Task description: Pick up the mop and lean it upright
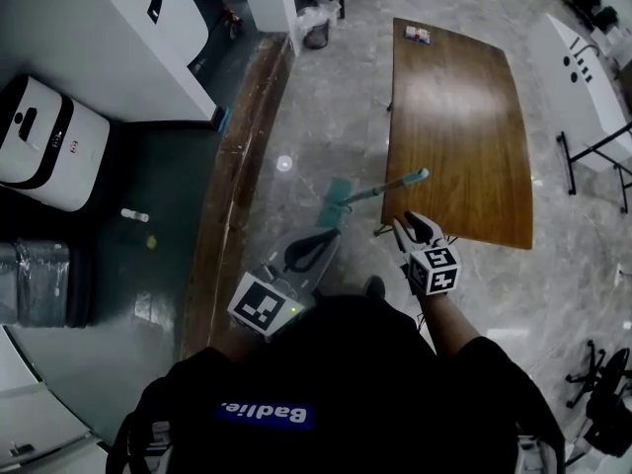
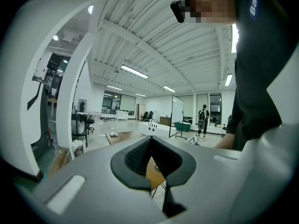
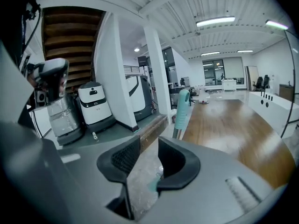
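The mop stands on the floor on its teal head (image 1: 336, 203), and its thin handle (image 1: 380, 189) rises to a teal grip (image 1: 421, 175) at the left edge of the wooden table (image 1: 459, 117). In the right gripper view the grip (image 3: 181, 108) stands upright just beyond the jaws. My right gripper (image 1: 415, 227) (image 3: 148, 146) is open beside the handle, with nothing between its pads. Lower and to the left of the mop head, my left gripper (image 1: 321, 237) (image 2: 150, 141) is shut, its tips meeting on nothing.
A raised wooden step edge (image 1: 232, 196) runs along the left, with a white machine (image 1: 39, 141) and a wrapped unit (image 1: 44, 284) beyond it. A bin (image 1: 316, 33) stands at the back. At the right are a white table (image 1: 592, 67) and a chair base (image 1: 602, 403).
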